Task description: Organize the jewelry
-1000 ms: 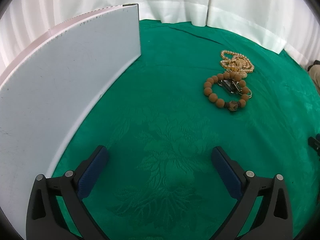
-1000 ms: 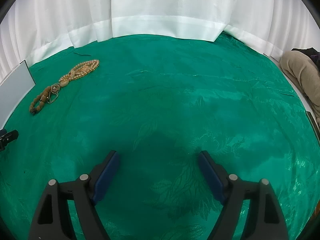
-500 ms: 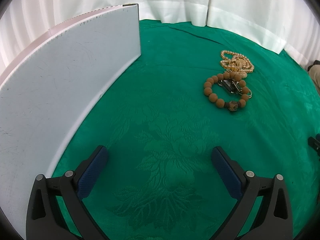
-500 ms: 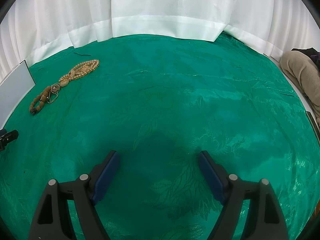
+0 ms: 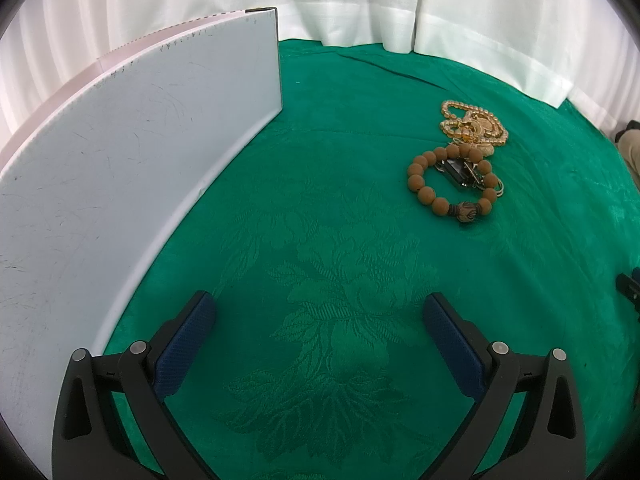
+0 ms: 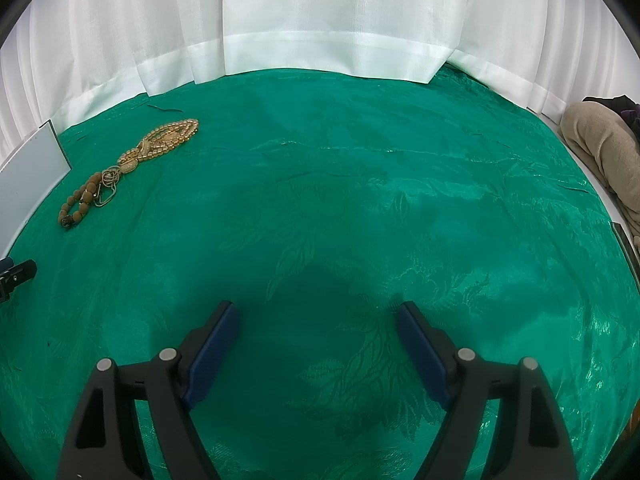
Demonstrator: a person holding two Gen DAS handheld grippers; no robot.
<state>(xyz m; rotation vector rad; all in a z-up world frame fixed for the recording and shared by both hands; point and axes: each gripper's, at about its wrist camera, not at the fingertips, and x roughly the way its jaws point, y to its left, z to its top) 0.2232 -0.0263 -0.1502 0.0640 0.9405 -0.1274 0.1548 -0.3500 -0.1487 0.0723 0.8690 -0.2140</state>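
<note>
Left wrist view shows a green table (image 5: 320, 220) with white curtains (image 5: 360, 0) behind it. A big white box (image 5: 120, 160) stands on the left side. To the right of it, well apart, lies the jewelry: a brown bead bracelet (image 5: 416, 180) touching a gold bead necklace (image 5: 476, 128), with a small dark metal piece (image 5: 460, 172) inside the bracelet ring. The left tool (image 5: 320, 316) hangs over bare cloth near the box, its two blue pads wide apart and holding nothing. The right tool (image 6: 318, 320) is also wide apart and empty, far from the jewelry.
</note>
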